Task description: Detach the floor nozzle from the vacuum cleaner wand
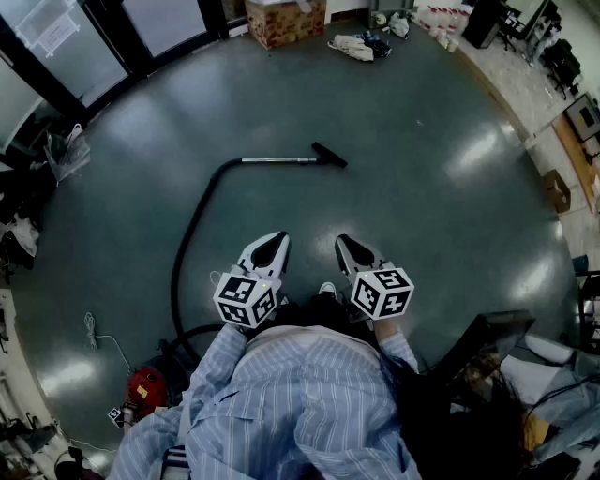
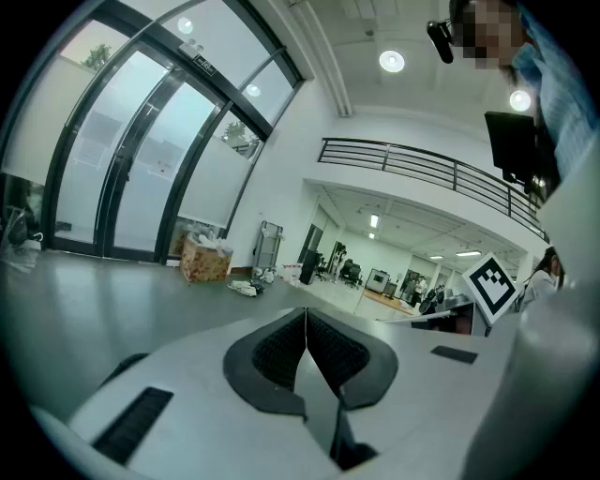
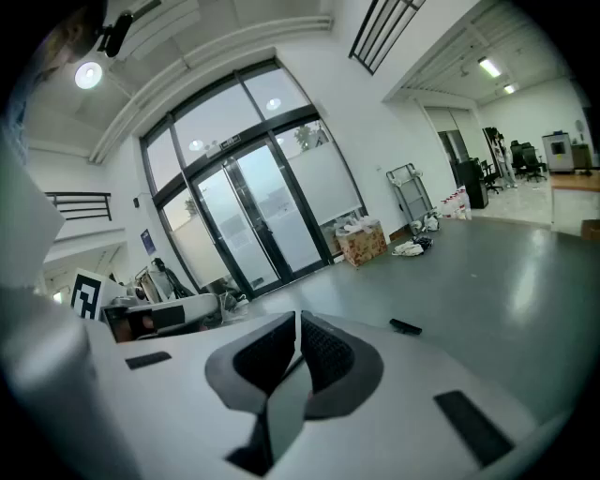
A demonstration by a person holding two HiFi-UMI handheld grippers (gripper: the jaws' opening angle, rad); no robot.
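Broadly, a dark grey-green polished floor fills the head view, with pale patches of reflected light on it. Tall glass doors in black frames stand along its far side. The person's blue-and-white striped shirt takes up the bottom middle of the head view.

A long black ribbed vacuum hose lies on the floor. It starts at the left end of the wand, arcs over and runs down the left of the picture towards the person's left side. A small red vacuum canister sits low at the left, beside the shirt. A thin silver metal wand lies flat on the floor, running left to right, well ahead of both grippers. A patterned brown cardboard box stands at the far edge of the floor near the doors, with a loose heap of pale cloth or bags just to its right.

The white left gripper and the white right gripper are held side by side just in front of the shirt, apart from each other, each with its marker cube at the rear. Both point out over the floor, towards the wand. In the left gripper view the black ribbed fingers are pressed together with nothing between them. In the right gripper view the fingers are likewise closed on nothing.

A narrow black floor nozzle sits on the right end of the wand, set at an angle to it and resting on the floor. It also shows as a small dark bar beyond the right gripper.
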